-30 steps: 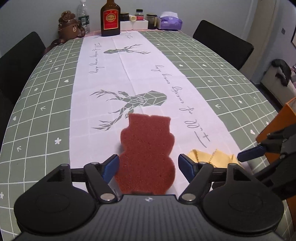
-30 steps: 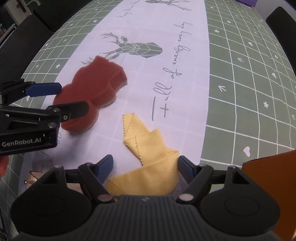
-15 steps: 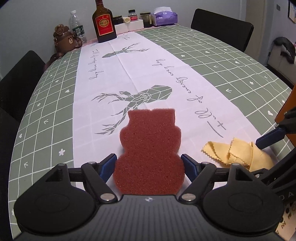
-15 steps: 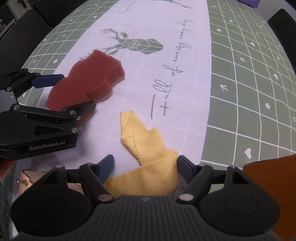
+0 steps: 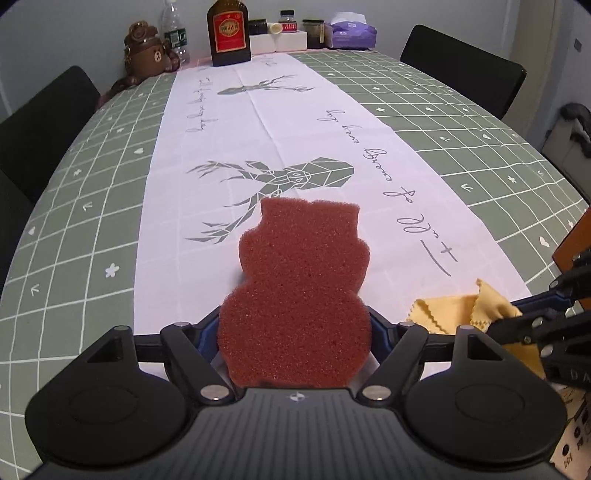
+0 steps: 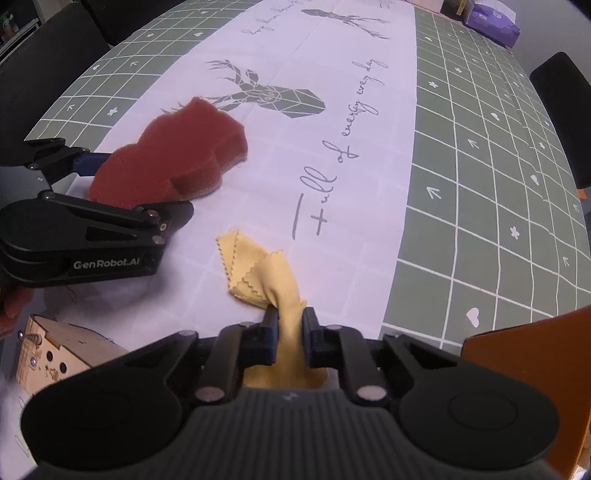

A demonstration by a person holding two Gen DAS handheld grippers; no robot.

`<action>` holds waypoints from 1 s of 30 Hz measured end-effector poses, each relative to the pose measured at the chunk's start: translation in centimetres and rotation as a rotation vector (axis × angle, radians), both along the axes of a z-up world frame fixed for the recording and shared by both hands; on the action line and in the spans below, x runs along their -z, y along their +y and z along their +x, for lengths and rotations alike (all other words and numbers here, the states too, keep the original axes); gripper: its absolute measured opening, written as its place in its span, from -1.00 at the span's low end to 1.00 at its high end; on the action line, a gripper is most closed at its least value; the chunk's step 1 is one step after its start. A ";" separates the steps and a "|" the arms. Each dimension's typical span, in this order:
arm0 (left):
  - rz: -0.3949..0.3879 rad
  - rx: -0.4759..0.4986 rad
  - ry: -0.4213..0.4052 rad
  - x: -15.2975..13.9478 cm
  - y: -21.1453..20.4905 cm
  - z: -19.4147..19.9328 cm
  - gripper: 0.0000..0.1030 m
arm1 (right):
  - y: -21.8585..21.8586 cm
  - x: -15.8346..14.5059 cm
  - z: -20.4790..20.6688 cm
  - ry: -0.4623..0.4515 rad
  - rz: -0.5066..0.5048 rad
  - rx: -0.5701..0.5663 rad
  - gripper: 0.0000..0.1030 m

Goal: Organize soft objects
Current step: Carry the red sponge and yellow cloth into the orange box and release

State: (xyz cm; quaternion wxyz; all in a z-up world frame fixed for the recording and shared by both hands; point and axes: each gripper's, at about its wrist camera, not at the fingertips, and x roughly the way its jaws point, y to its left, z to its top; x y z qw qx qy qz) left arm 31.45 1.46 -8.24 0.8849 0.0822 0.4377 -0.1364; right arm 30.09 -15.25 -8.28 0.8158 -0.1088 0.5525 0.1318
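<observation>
Where jaws pinch, the yellow cloth (image 6: 275, 280) bunches, its rear hidden.

A green grid-patterned tablecloth (image 5: 92, 229) covers the table, with a white runner (image 5: 273, 133) printed with geometric deer and script down its middle. At the far end stand a brown liquor bottle (image 5: 228, 33), a clear water bottle (image 5: 173, 31), a bear figure (image 5: 142, 50), small jars (image 5: 288, 26) and a purple tissue pack (image 5: 352, 35) — black chairs (image 5: 465, 70) flank the table. Nearer, a perforated wooden box (image 6: 55, 360) sits at the left edge — an orange panel (image 6: 524, 369) at the right.
</observation>
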 end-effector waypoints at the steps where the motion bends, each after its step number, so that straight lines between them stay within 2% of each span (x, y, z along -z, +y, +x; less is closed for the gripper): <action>1: 0.011 -0.005 -0.010 -0.2 -0.1 -0.2 0.66 | -0.1 0.0 0.0 -0.003 0.000 -0.001 -0.87; 5: 0.015 -0.007 -0.059 -2.3 -0.3 -1.1 0.65 | -0.2 -0.3 -0.1 -0.017 0.006 -0.003 -0.89; 9: 0.039 -0.012 -0.091 -4.9 -0.8 -2.2 0.65 | -0.2 -1.8 -0.8 -0.047 0.021 -0.010 -0.89; 18: 0.068 -0.032 -0.164 -10.0 -1.6 -6.8 0.66 | -0.5 -7.6 -5.0 -0.215 0.038 -0.044 -0.89; 24: 0.045 -0.048 -0.198 -13.4 -1.7 -11.4 0.66 | -2.0 -11.5 -9.1 -0.319 0.083 -0.048 -0.89; 30: -0.012 -0.057 -0.181 -15.3 -1.9 -16.4 0.66 | -4.0 -13.6 -14.4 -0.353 0.164 -0.052 -0.89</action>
